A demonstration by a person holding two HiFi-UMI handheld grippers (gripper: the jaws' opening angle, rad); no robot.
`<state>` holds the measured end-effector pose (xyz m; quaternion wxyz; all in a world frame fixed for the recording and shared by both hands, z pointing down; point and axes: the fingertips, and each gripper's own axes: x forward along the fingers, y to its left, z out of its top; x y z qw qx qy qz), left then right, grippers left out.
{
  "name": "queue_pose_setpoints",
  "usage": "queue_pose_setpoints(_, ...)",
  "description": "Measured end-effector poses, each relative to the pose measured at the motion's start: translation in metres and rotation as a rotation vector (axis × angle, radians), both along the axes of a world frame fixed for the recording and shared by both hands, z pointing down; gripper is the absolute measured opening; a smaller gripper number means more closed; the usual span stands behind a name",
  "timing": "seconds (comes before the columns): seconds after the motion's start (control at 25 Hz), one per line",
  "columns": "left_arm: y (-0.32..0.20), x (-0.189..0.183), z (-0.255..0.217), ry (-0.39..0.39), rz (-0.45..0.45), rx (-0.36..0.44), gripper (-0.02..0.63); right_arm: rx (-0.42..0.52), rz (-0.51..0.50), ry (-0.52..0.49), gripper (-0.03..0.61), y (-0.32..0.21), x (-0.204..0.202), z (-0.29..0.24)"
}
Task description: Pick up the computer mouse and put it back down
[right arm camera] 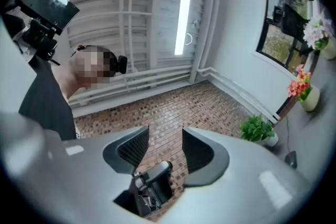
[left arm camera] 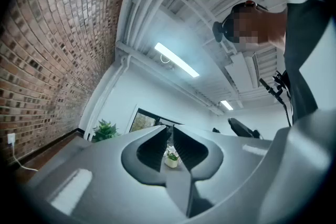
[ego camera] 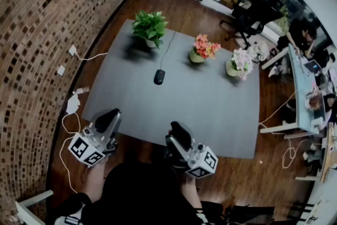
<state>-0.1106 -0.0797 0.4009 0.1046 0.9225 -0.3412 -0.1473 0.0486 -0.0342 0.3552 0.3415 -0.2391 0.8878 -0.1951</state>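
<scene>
The black computer mouse [ego camera: 159, 77] lies on the grey table [ego camera: 210, 108], near its middle, and its cable runs toward the far edge. Both grippers are held over the table's near edge, well short of the mouse. My left gripper [ego camera: 112, 114] is tilted a little upward, its jaws drawn nearly together with nothing between them [left arm camera: 170, 132]. My right gripper [ego camera: 177, 127] points more steeply up with its jaws wide apart and nothing between them [right arm camera: 165, 138]. In the right gripper view the mouse [right arm camera: 291, 159] is a small dark shape at the far right.
Three potted plants stand along the table's far side: a green one [ego camera: 149, 28], an orange-pink one [ego camera: 203, 48] and a white-pink one [ego camera: 240, 62]. A brick wall [ego camera: 37, 34] runs along the left. Desks, chairs and people are at the right [ego camera: 305, 76].
</scene>
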Motion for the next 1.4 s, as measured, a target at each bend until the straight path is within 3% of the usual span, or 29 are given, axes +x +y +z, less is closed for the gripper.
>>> queue_pose_setpoints(0.16,-0.032,0.062,0.007,-0.013,-0.008,-0.001,0.043,-0.008,0.029,-0.028,0.193,-0.038,0.066,0.006)
queue_pose_setpoints(0.32,-0.052,0.116,0.031,-0.089,-0.02,-0.048,0.044,-0.015,0.042,-0.016,0.193,-0.061,0.12,0.024)
queue_pose_setpoints(0.52,-0.074,0.136,0.078,-0.249,-0.076,-0.186,0.051,-0.048,0.081,-0.035,0.193,-0.083,0.159,0.041)
queue_pose_setpoints(0.6,-0.09,0.141,0.104,-0.32,-0.099,-0.241,0.131,-0.059,0.097,-0.048,0.193,-0.089,0.17,0.048)
queue_pose_setpoints(0.68,-0.114,0.147,0.134,-0.401,-0.118,-0.294,0.26,-0.075,0.111,-0.054,0.193,-0.096,0.179,0.057)
queue_pose_setpoints(0.72,-0.128,0.151,0.15,-0.443,-0.123,-0.318,0.293,-0.084,0.122,-0.048,0.193,-0.099,0.183,0.061)
queue_pose_setpoints(0.96,-0.237,0.166,0.289,-0.64,-0.158,-0.461,0.299,-0.14,0.231,0.02,0.193,-0.104,0.206,0.064)
queue_pose_setpoints(1.08,-0.287,0.163,0.354,-0.678,-0.223,-0.575,0.341,-0.178,0.264,0.076,0.193,-0.106,0.208,0.068)
queue_pose_setpoints(1.4,-0.336,0.181,0.428,-0.8,-0.281,-0.664,0.377,-0.215,0.277,0.158,0.193,-0.111,0.178,0.064)
